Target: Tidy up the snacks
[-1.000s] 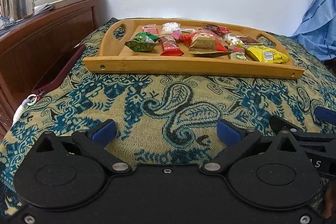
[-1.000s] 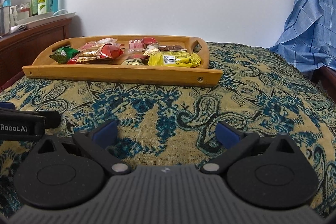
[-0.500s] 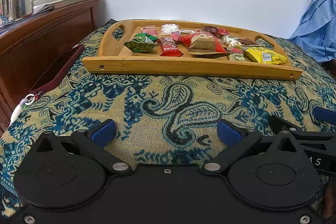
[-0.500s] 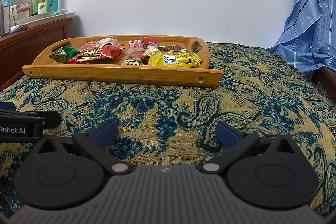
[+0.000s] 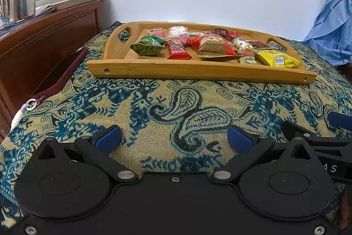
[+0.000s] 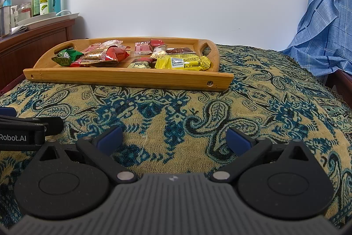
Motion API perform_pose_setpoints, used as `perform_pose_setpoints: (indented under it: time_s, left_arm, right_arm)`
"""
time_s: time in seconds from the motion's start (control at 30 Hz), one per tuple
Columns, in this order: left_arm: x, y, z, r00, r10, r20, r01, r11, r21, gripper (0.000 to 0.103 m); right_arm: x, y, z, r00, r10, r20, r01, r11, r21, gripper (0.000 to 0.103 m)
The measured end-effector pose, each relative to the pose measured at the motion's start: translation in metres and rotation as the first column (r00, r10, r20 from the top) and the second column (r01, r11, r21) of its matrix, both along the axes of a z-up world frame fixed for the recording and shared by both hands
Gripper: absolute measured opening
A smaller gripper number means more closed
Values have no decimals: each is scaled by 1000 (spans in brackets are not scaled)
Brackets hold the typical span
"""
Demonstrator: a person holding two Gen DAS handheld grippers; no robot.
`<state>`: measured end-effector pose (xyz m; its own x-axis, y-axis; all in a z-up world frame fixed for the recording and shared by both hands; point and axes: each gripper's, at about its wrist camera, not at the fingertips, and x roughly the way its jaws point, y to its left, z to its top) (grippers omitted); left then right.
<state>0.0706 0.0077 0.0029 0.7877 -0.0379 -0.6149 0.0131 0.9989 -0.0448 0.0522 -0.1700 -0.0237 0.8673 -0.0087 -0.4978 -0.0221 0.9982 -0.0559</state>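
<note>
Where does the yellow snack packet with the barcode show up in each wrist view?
Left wrist: yellow snack packet at the wooden tray's front right corner, right of centre.
Right wrist: yellow snack packet just above centre, same corner.
Shared landmark: green snack packet at the tray's left end.

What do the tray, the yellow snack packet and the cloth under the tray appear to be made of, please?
Tray: likely bamboo or light wood with a smooth sealed finish; fine straight grain, screws at the corners.
Yellow snack packet: glossy plastic film, going by its sheen, crimped ends and printed barcode.
Cloth: coarse woven fabric, matte, with a visible open weave and a blue paisley pattern.
</note>
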Motion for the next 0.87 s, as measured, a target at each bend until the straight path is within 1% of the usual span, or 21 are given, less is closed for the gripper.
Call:
perform_pose_setpoints:
  time_s: [0.87]
  left_arm:
    - [1, -1, 0, 1000, 1, 9, -1, 1000, 0, 103]
  right_arm:
    - [0, 0, 0, 1000, 0, 0, 0, 1000, 0, 103]
